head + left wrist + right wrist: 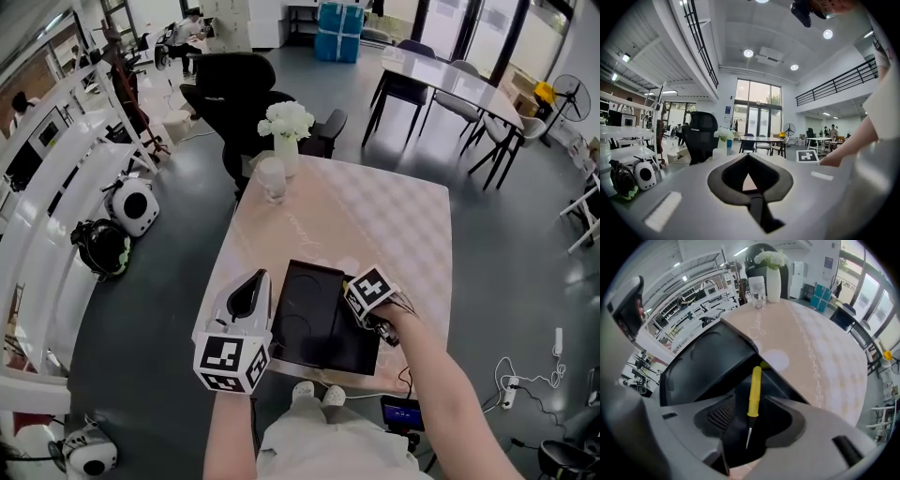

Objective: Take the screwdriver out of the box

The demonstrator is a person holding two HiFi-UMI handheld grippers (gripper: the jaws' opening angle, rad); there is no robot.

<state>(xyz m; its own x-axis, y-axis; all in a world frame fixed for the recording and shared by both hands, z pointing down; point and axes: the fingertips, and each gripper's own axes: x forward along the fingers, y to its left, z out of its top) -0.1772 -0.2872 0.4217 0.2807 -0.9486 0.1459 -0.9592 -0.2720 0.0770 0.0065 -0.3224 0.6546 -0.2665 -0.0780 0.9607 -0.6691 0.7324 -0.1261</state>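
A black box (309, 328) lies open on the pink table (384, 225), near its front edge. In the right gripper view a yellow-handled screwdriver (754, 385) lies in the box's (701, 364) narrow compartment, its metal tip toward the camera. My right gripper (753, 403) points steeply down over it, open, one jaw on each side of the screwdriver with a gap to both. In the head view the right gripper (367, 314) covers the box's right part and hides the screwdriver. My left gripper (253, 281) hovers level at the box's left edge, shut and empty; its view (747, 157) looks out across the table.
A white vase of flowers (286, 131) and a glass (272, 178) stand at the table's far left corner. A black office chair (248, 89) is behind them. White shelves (56, 187) run along the left. The person's legs and shoes (321, 396) are at the table's front edge.
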